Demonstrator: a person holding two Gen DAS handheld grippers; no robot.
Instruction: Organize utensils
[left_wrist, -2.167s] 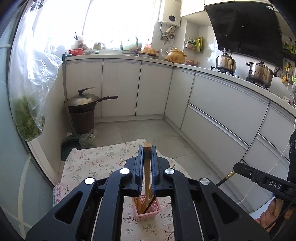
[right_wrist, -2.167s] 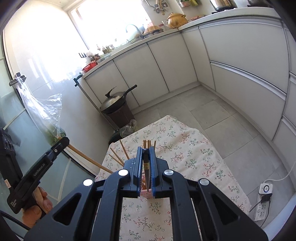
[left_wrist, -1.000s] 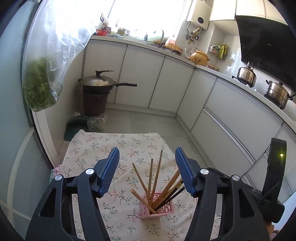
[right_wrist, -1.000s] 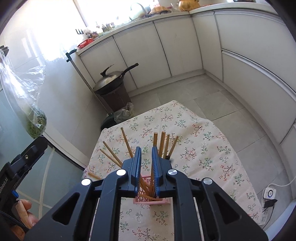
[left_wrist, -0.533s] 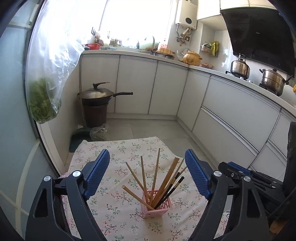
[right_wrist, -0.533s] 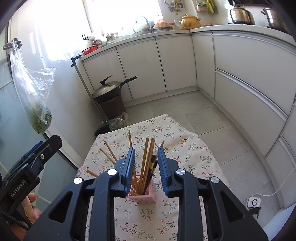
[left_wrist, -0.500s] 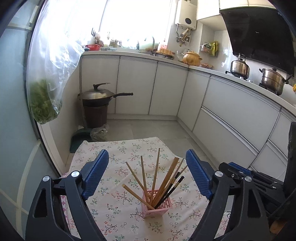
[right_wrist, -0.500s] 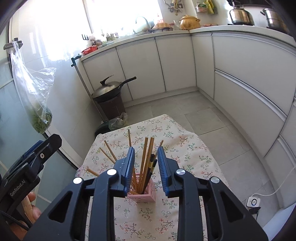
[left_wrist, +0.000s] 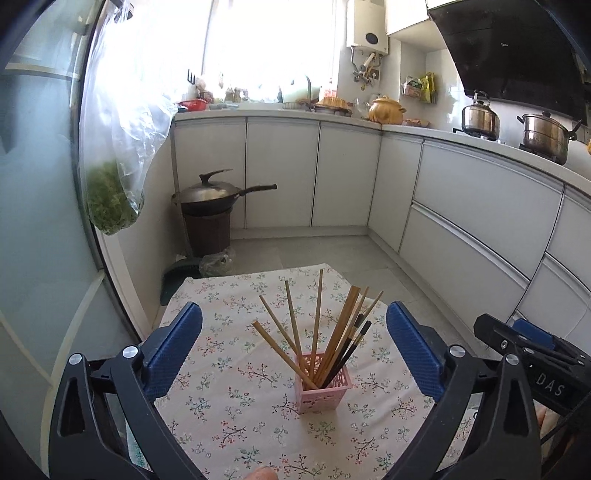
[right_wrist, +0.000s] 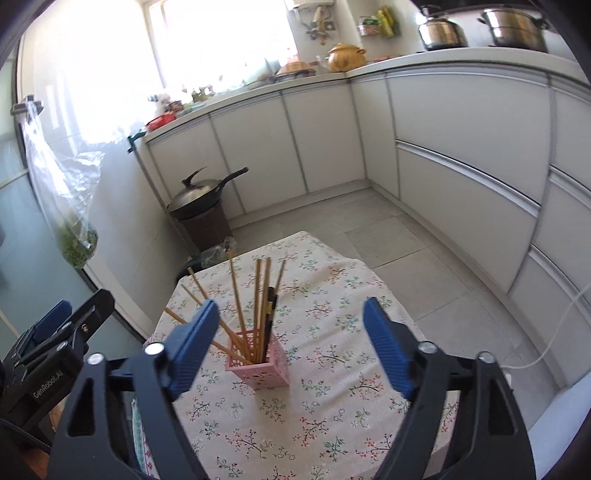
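We saw a small pink perforated holder (left_wrist: 322, 384) standing upright near the middle of the floral tablecloth (left_wrist: 229, 406), packed with chopsticks (left_wrist: 334, 332). Most were pale wood, a few dark ones (right_wrist: 269, 317) leaned right, and several light ones fanned out to the left. Our left gripper (left_wrist: 293, 354) hung with its blue pads (left_wrist: 173, 347) spread wide, nothing between them; our right gripper (right_wrist: 290, 347) was likewise parted wide and empty, the holder sitting between and beyond its fingers. Bare cloth lay on all sides of the holder. The cloth's far edge dropped to grey floor tiles (right_wrist: 384, 236), its left edge ran close beside a glass panel (left_wrist: 33, 258), and white cabinets (left_wrist: 476, 221) stood well apart on the right.
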